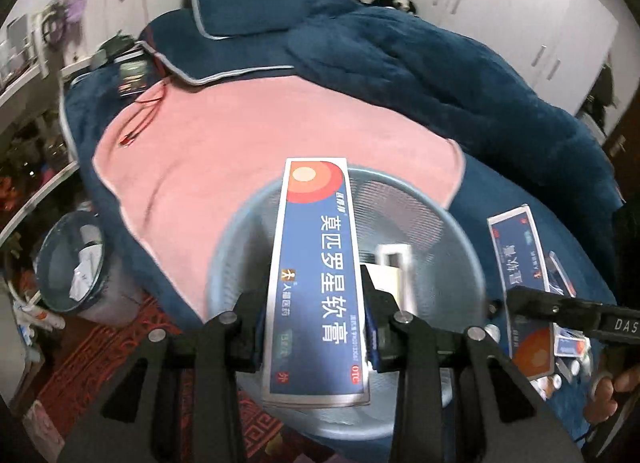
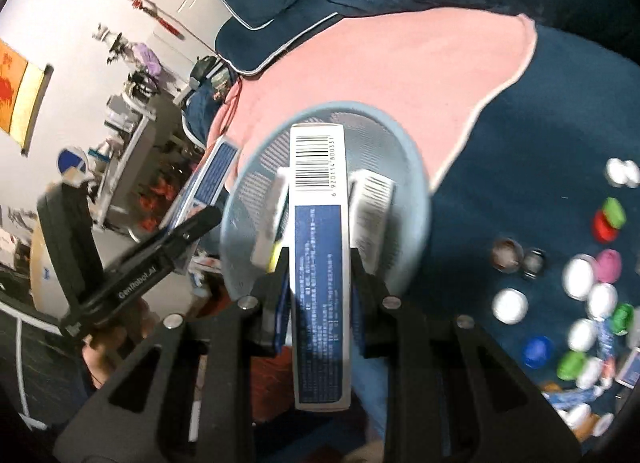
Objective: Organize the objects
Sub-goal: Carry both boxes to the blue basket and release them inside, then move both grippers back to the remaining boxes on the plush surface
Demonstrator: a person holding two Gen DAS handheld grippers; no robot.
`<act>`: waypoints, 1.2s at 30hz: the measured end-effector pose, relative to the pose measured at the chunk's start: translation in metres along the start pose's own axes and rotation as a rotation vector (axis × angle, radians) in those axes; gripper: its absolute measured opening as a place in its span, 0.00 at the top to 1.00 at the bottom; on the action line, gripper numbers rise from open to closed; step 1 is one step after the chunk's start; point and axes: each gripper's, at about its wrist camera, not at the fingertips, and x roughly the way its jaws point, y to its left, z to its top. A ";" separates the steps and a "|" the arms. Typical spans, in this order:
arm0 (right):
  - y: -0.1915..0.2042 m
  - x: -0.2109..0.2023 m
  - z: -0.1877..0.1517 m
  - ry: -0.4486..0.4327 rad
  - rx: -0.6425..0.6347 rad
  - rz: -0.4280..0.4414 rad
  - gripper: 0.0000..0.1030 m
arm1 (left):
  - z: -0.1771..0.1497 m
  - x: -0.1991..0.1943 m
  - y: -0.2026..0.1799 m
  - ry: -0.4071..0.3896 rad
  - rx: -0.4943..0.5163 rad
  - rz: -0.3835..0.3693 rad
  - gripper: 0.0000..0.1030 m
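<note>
My left gripper [image 1: 318, 327] is shut on a long blue ointment box [image 1: 316, 263] with a red-orange circle, held above a light blue mesh basket [image 1: 240, 231]. A white box [image 1: 392, 275] lies inside the basket. My right gripper [image 2: 319, 275] is shut on a second blue box [image 2: 320, 263], barcode end forward, over the same basket [image 2: 416, 183], where two pale boxes [image 2: 372, 207] lean. Each view shows the other gripper beside the basket: the right gripper [image 1: 532, 299] with its box [image 1: 520, 259], the left gripper [image 2: 200, 223] with its box [image 2: 212, 179].
The basket sits at the edge of a bed with a pink towel [image 1: 240, 135] and a dark blue duvet [image 1: 440, 75]. Several coloured bottle caps [image 2: 580, 279] lie on the bedspread to the right. A waste bin [image 1: 72, 263] stands on a red rug [image 1: 120, 343].
</note>
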 end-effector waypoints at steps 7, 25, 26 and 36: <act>-0.005 0.032 0.009 0.034 0.067 -0.096 0.58 | -0.014 0.043 0.007 0.074 -0.016 0.087 0.36; -0.012 -0.020 -0.014 -0.031 -0.035 -0.265 0.00 | -0.026 0.012 -0.051 0.025 0.139 0.146 0.00; -0.016 -0.025 -0.017 -0.035 -0.030 -0.267 0.00 | -0.026 0.011 -0.058 0.024 0.152 0.144 0.00; -0.059 -0.073 -0.044 -0.057 0.019 -0.338 0.00 | -0.041 0.016 -0.129 0.041 0.271 0.079 0.00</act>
